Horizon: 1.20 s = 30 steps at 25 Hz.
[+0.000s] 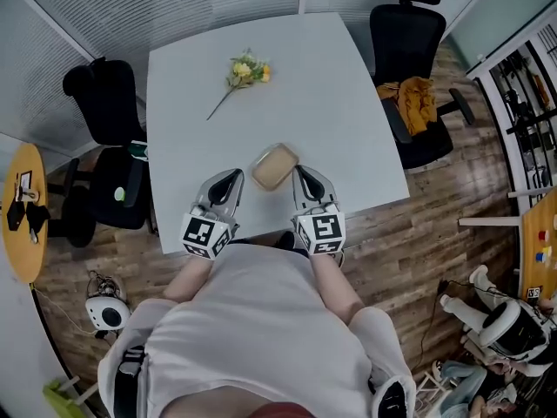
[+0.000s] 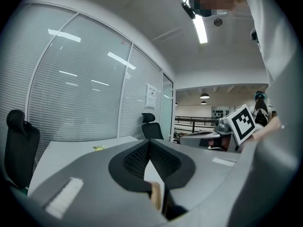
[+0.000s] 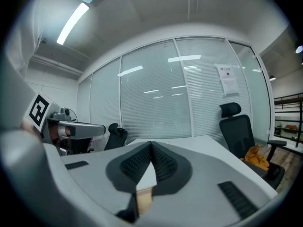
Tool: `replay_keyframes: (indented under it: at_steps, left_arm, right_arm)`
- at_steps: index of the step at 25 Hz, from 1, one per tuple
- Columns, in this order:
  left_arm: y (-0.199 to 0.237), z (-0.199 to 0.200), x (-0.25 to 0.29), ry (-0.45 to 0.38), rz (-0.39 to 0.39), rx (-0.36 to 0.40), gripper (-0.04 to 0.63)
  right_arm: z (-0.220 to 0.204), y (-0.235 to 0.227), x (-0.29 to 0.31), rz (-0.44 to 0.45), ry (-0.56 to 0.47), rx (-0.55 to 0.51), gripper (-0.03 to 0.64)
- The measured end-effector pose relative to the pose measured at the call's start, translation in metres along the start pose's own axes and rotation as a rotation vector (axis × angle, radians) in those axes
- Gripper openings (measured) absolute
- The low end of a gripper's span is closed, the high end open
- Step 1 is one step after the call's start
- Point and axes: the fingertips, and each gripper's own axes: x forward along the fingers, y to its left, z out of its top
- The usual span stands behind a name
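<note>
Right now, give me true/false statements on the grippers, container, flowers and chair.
1. The left gripper and right gripper both have fingers together. True.
2. The tan container sits on the table between them. True.
3. The flowers are in the container. False: they lie farther back on the table, apart from it.
4. The right gripper holds the container. False: it is shut beside it, empty.
5. The right-hand chair has a bare seat. False: an orange cloth lies on it.
</note>
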Motion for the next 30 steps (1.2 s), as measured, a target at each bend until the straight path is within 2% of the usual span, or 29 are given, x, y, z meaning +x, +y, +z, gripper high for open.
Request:
replay_keyframes:
  at_steps: [10,13,15,19,23,30]
  left_arm:
    - [0.021,-0.008,0.005,0.015,-0.108,0.000,0.009]
    - [0.028,-0.011,0.005,0.019,-0.125,-0.012,0.009]
    - [0.029,-0.012,0.003,0.017,-0.145,-0.009,0.009]
    - [0.031,-0.013,-0.001,0.012,-0.170,-0.005,0.009]
    - [0.034,-0.015,-0.005,0.017,-0.170,-0.003,0.009]
    - [0.036,-0.019,-0.010,0.026,-0.159,-0.006,0.009]
  right_arm:
    - [-0.023,0.005,0.014,-0.086,0.068,0.008,0.008]
    - [-0.030,0.007,0.017,-0.093,0.078,0.048,0.008]
    - [-0.036,0.006,0.018,-0.090,0.070,0.129,0.008]
    - [-0.048,-0.001,0.021,-0.076,0.021,0.387,0.008]
    - [-0.063,-0.003,0.023,-0.039,-0.003,0.534,0.008]
    - [-0.108,-0.019,0.016,-0.068,-0.064,0.911,0.008]
